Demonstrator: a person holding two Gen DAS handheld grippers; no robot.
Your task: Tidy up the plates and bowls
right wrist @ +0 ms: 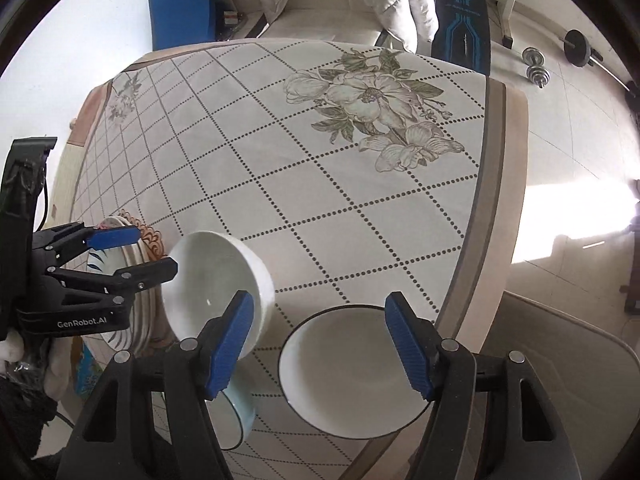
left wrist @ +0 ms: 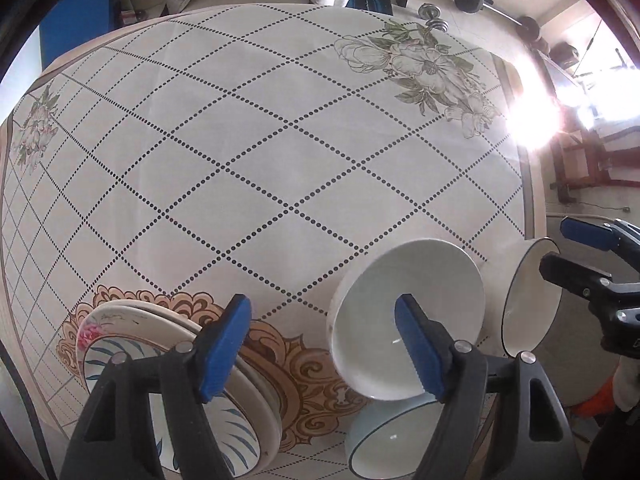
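A white bowl (left wrist: pixel 404 312) hangs tilted in the air, its rim touching the right finger of my left gripper (left wrist: pixel 324 352), whose jaws stand wide apart. It also shows in the right wrist view (right wrist: pixel 208 280), where the left gripper (right wrist: pixel 132 252) reaches it from the left. Under it a pale blue bowl (left wrist: pixel 384 436) (right wrist: pixel 240 412) rests on the table. A stack of plates (left wrist: pixel 168 364) (right wrist: pixel 132 264), blue-patterned on top, lies at the left. A black-rimmed white bowl (right wrist: pixel 352 368) (left wrist: pixel 532 300) sits between the fingers of my open right gripper (right wrist: pixel 320 348).
The table carries a dotted diamond-pattern cloth (left wrist: pixel 260 152) with flower prints (right wrist: pixel 372 104). Its right edge (right wrist: pixel 496 200) drops to a tiled floor with dumbbells (right wrist: pixel 536 66). A grey chair back (right wrist: pixel 560 352) stands beside the right gripper. A sofa (right wrist: pixel 320 4) lies beyond the table.
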